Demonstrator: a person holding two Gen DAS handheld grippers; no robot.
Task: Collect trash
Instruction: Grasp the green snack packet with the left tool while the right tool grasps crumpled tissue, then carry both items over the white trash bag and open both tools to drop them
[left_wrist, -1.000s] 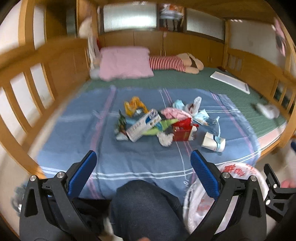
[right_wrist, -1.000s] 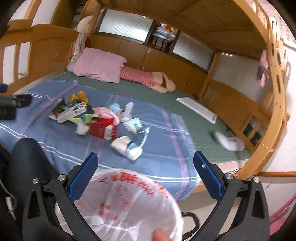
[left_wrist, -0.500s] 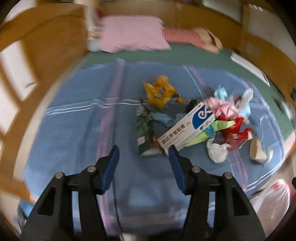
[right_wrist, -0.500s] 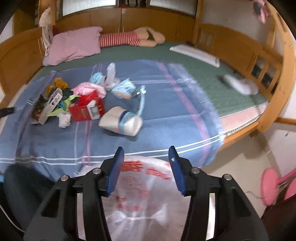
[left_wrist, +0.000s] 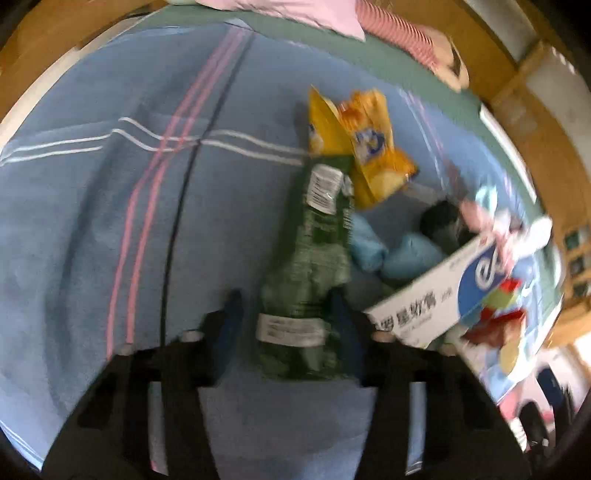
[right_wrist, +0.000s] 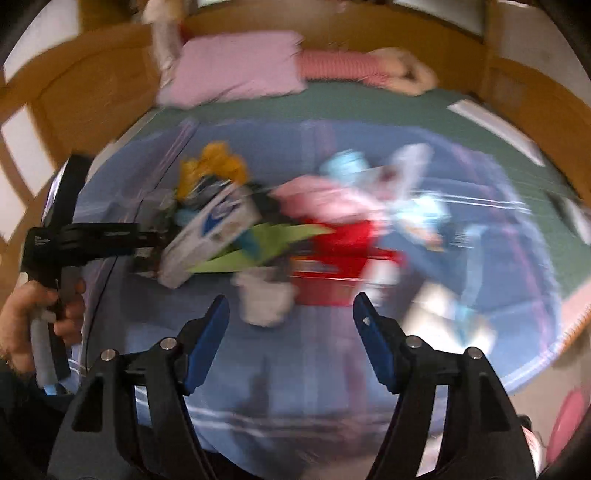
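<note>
A pile of trash lies on the blue blanket (left_wrist: 92, 221). My left gripper (left_wrist: 284, 314) points down over a dark green wrapper (left_wrist: 310, 258). Its jaws are closing with the wrapper between them, and a gap shows at the left pad. Beside it lie a yellow snack bag (left_wrist: 369, 147) and a white and blue box (left_wrist: 436, 295). My right gripper (right_wrist: 291, 314) hovers near the pile, jaws opening, nothing between them. Just ahead of it sit a crumpled white tissue (right_wrist: 264, 299) and a red box (right_wrist: 343, 251). A hand (right_wrist: 33, 317) holds the left gripper's handle at the left.
A pink pillow (right_wrist: 236, 70) and a striped plush (right_wrist: 343, 66) lie at the bed's head. Wooden rails (right_wrist: 74, 92) ring the bed. A flat white board (right_wrist: 495, 129) rests on the green mattress at right. A blurred paper cup (right_wrist: 443, 306) lies right of the pile.
Both grippers dropped forward toward the pile. The left jaws narrowed around the green wrapper. The right gripper left the white plastic bag; its jaws narrowed, then widened.
</note>
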